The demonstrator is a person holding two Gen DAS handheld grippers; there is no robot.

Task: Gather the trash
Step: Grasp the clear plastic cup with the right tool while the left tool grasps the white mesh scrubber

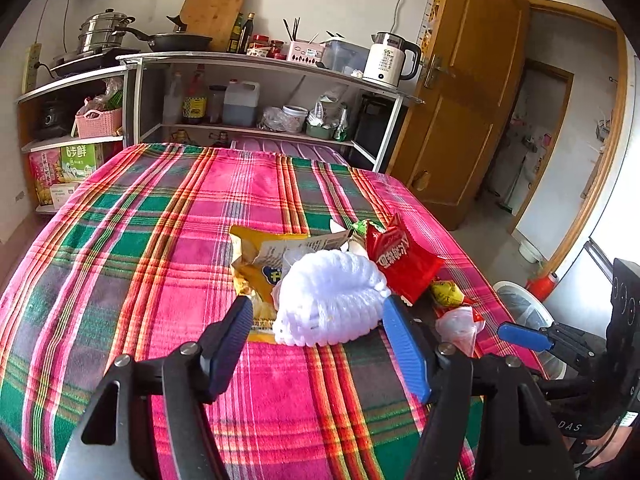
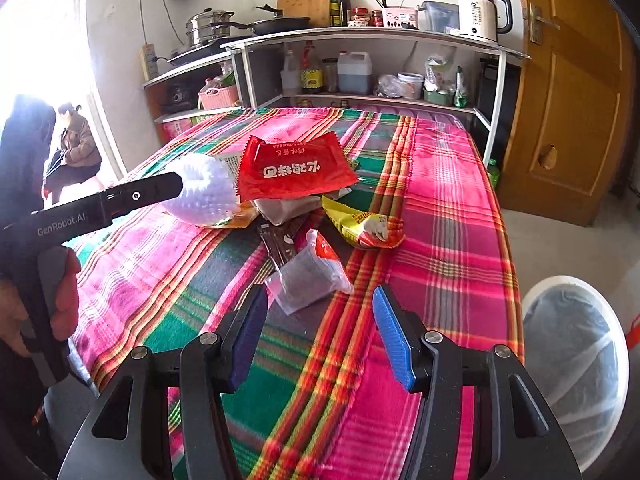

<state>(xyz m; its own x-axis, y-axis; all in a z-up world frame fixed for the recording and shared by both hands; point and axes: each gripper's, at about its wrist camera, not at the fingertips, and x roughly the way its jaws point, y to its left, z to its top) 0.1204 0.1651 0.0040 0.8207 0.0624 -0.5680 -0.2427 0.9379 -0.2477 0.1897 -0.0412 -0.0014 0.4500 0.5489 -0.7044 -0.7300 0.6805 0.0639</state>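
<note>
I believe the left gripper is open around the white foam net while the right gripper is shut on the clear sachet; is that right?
Not quite: the right gripper is open and holds nothing; the clear sachet lies on the plaid cloth ahead of its fingers, as the right wrist view shows. The left gripper is indeed open around the white foam net.
</note>
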